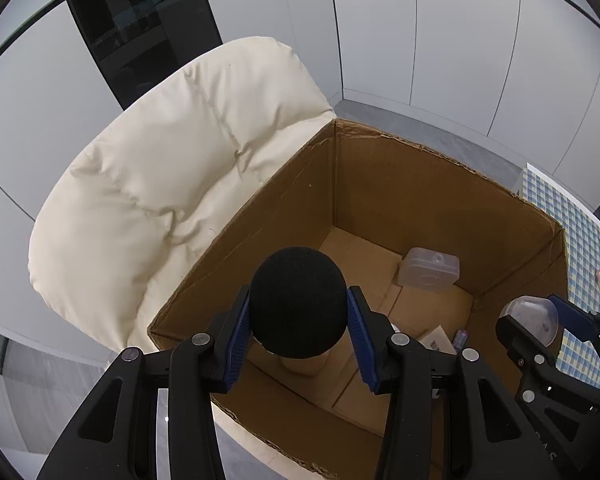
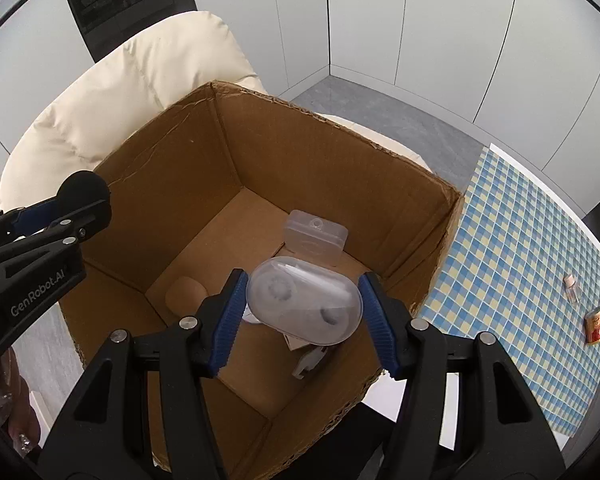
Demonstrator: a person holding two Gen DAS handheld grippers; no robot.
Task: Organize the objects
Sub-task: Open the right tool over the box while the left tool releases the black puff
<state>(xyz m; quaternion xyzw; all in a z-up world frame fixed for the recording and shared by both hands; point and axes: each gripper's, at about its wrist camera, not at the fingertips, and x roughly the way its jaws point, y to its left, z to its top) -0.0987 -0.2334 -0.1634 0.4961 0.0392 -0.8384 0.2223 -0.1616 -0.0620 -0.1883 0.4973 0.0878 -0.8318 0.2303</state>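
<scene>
My left gripper [image 1: 299, 296] is shut on a black foam ball [image 1: 298, 304] and holds it above the near left corner of an open cardboard box [image 1: 420, 148]. My right gripper [image 2: 304, 280] is shut on a clear oval plastic case [image 2: 304, 304] and hangs over the middle of the same box [image 2: 320, 114]. On the box floor lie a clear lidded plastic container [image 2: 316, 236], a tan rounded object [image 2: 186, 294], some white paper and a small white clip [image 2: 310, 364]. In the right wrist view the left gripper [image 2: 80, 200] with its foam ball shows at the left.
The box rests against a cream padded chair [image 1: 160, 200]. To the right stands a table with a blue and yellow checked cloth [image 2: 520, 240], carrying a small clear bottle [image 2: 571, 288] and a red and orange packet [image 2: 596, 324]. White wall panels and grey floor lie behind.
</scene>
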